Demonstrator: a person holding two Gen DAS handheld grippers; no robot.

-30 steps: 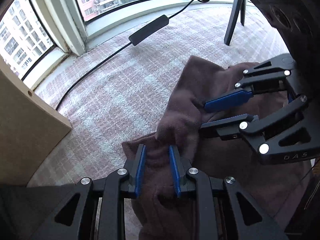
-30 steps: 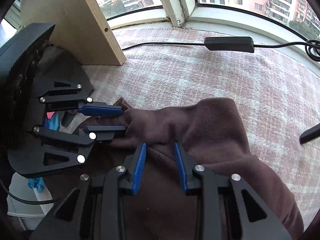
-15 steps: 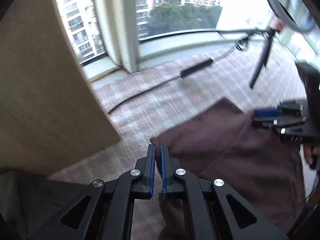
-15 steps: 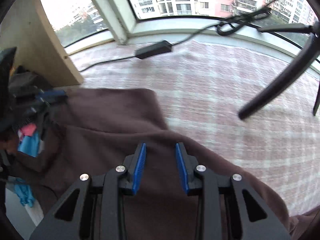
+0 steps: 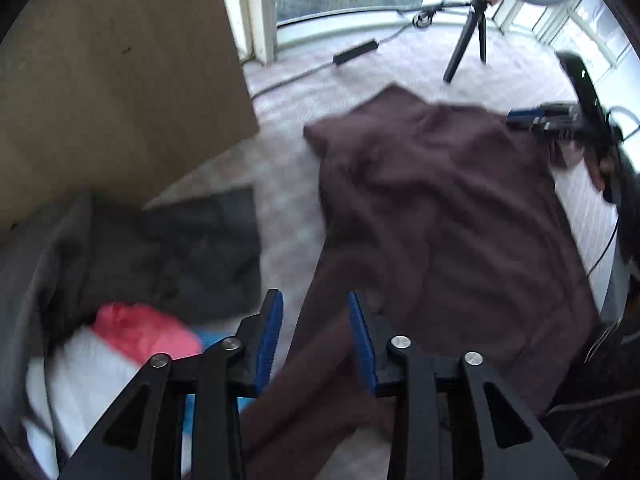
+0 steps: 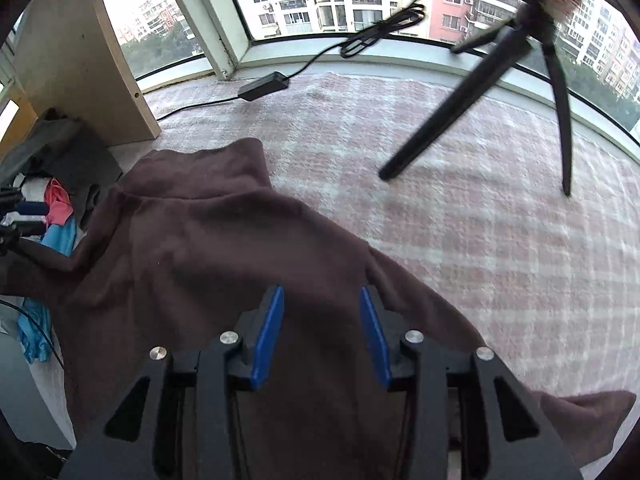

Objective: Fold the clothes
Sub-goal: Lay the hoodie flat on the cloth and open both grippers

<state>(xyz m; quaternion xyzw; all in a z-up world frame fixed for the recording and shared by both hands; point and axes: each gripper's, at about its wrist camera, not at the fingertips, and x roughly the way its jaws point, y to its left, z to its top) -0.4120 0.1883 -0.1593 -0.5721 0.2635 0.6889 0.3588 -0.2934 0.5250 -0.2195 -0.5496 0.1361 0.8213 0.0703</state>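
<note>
left gripper (image 5: 315, 334): jaws opening, gripping nothing, above brown garment (image 5: 440, 208) | right gripper (image 6: 322, 326): jaws opening, empty, over garment | garment lay on checked cloth (image 6: 460, 208)

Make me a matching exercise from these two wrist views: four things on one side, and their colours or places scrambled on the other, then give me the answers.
Things:
1. fleece garment
2. tripod
3. power adapter brick on its cable
4. crumpled cloth in the pile of clothes

Descriptions:
A. black, lying near the window corner
B. red-pink, beside the white fabric
C. dark brown, spread on the checked pink blanket
D. black, standing on thin legs on the checked pink blanket

Pairs: 1-C, 2-D, 3-A, 4-B
</note>
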